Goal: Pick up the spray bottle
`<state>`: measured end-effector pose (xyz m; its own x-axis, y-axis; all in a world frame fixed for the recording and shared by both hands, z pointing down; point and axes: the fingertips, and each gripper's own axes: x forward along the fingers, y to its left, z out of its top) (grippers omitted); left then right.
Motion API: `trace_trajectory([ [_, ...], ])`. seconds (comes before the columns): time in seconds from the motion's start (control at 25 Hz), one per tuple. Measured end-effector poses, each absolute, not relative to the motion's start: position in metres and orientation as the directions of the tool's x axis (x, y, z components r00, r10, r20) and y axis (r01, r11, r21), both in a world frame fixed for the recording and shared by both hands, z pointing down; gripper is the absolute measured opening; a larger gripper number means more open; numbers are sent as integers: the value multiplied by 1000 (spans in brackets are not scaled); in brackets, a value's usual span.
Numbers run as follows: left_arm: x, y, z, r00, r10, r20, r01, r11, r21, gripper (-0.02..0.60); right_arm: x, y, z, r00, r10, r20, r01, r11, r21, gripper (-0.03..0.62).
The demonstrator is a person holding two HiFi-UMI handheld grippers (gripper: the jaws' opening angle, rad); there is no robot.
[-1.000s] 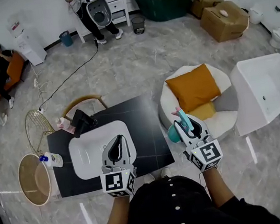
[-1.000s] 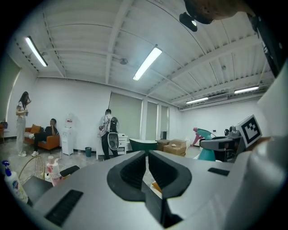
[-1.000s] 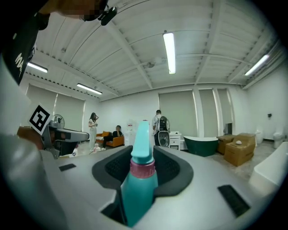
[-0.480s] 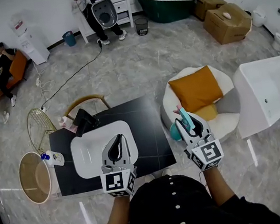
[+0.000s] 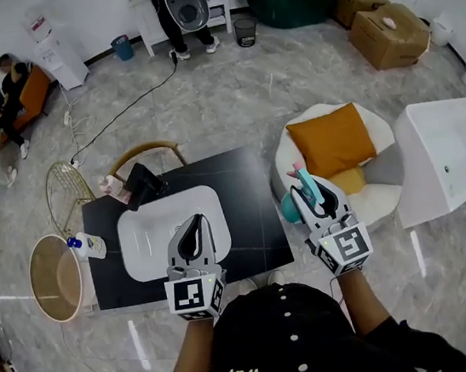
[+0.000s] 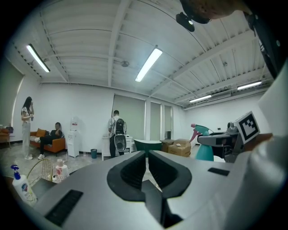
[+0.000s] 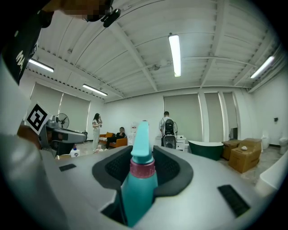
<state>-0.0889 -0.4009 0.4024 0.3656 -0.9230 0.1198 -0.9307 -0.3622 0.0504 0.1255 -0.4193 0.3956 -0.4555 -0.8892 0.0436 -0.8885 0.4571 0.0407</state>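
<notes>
A teal spray bottle (image 5: 300, 194) with a pink collar and nozzle is held in the air by my right gripper (image 5: 314, 198), right of the black table. In the right gripper view the bottle (image 7: 140, 179) stands between the two black pads, which press on its neck. My right gripper (image 7: 143, 166) is shut on it. My left gripper (image 5: 192, 236) hovers over the table's near edge by the white basin (image 5: 150, 235). Its jaws stand nearly together in the left gripper view, with nothing between them (image 6: 147, 168). The bottle (image 6: 203, 146) also shows at the right there.
The black table (image 5: 244, 201) carries the white basin, a black device (image 5: 143, 185) and a small bottle (image 5: 109, 185). A white pump bottle (image 5: 86, 244) and a round bin (image 5: 53, 279) sit to its left. A white chair with orange cushion (image 5: 336, 140) and a white tub (image 5: 448, 155) stand to the right.
The view has shifted slightly, so the room sits a little lower and rightward in the picture. Both grippers keep their places and the bottle stays held.
</notes>
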Motion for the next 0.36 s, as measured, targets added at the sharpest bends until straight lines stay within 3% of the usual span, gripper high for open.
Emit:
trace_trajectory([
  [0.36, -90, -397, 403, 361, -925, 123, -933, -357, 53, 28, 118, -417, 392, -472, -881, 38, -880, 473, 51, 133],
])
